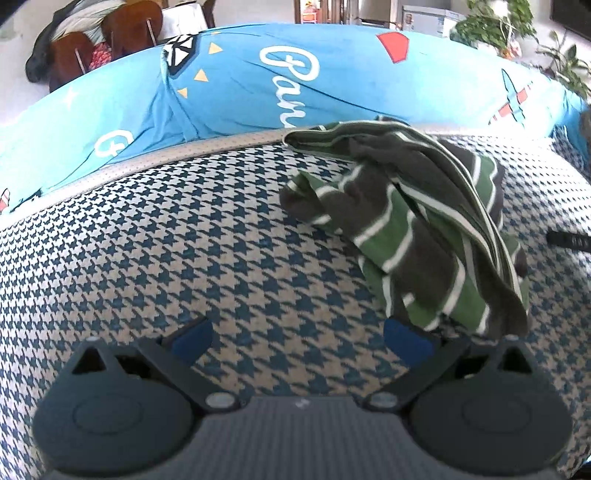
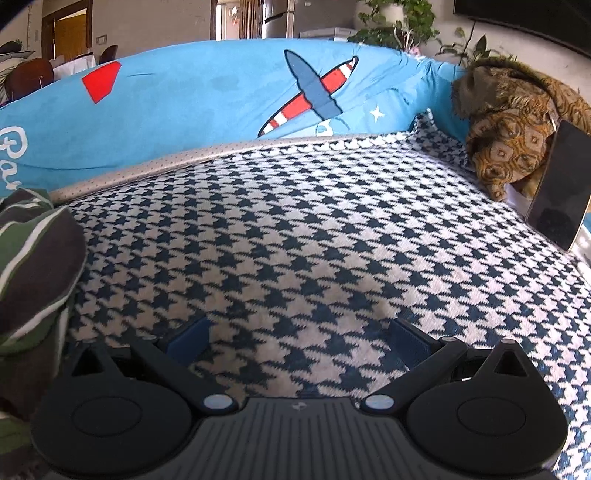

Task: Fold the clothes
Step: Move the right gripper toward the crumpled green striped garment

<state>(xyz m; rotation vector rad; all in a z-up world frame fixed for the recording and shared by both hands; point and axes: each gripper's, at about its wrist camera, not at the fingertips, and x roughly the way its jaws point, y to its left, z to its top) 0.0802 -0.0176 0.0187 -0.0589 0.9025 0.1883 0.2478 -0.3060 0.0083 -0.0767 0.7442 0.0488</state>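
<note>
On houndstooth-covered cushion (image 1: 184,240), toward right of left wrist view: crumpled green-and-dark striped garment (image 1: 413,229), bunched in loose heap with thin white stripes, far edge touching pale piped seam (image 1: 207,147) at cushion's back. Beyond seam, blue printed cover (image 1: 332,88) with white lettering, red patch and small airplane motifs.

Left tool (image 1: 301,338) low over cushion, jaws spread wide, nothing between blue pads (image 1: 192,338); right-hand pad just beside, perhaps touching, garment's near hem — cannot tell which. Dark slim object (image 1: 569,240) poking in at right edge of same view, too little visible to identify.

Right tool (image 2: 301,339) likewise spread wide above bare houndstooth fabric (image 2: 314,240), empty between pads (image 2: 410,339). Same striped garment (image 2: 33,258) at far left of right wrist view, piled up beside left finger linkage, apart from gap between pads.

At right end of cushion: brown patterned fabric bundle (image 2: 509,147) against blue cover (image 2: 221,99), with dark-screened phone (image 2: 561,184) propped upright and tilted against it. Airplane print (image 2: 310,96) centered on cover in this view.

Background: brown chairs (image 1: 107,40) draped with clothing at left, leafy plants (image 1: 495,26) at right, all well behind the cushion.
</note>
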